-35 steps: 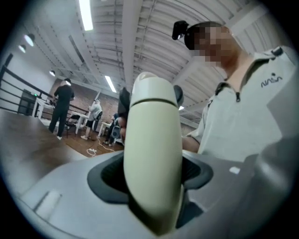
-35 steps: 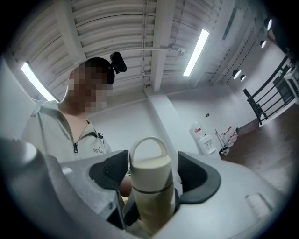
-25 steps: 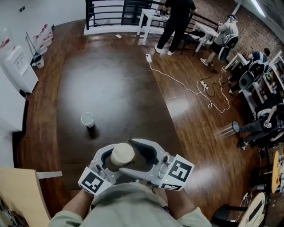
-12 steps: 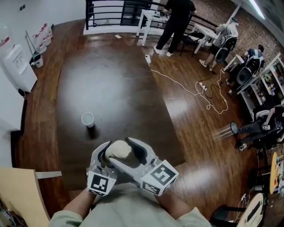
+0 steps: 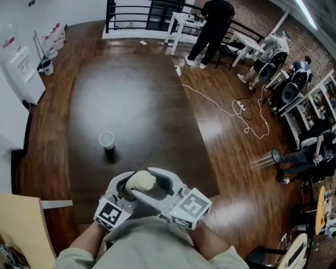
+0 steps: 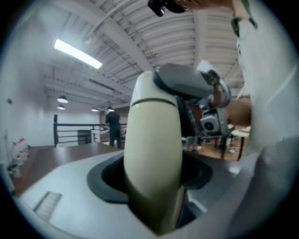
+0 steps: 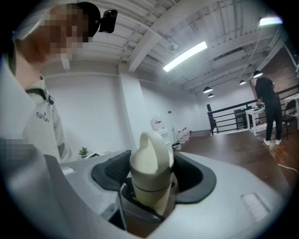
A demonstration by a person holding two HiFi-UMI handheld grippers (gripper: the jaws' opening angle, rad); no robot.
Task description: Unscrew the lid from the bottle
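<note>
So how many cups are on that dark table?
1: a white cup stands alone on the dark table, left of its middle. Another could hide beneath the person's arms.

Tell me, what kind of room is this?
Probably a big shared workshop or office: people work at white desks, a black metal railing runs along the far edge, and long white cables trail across the brown wooden floor.
</note>
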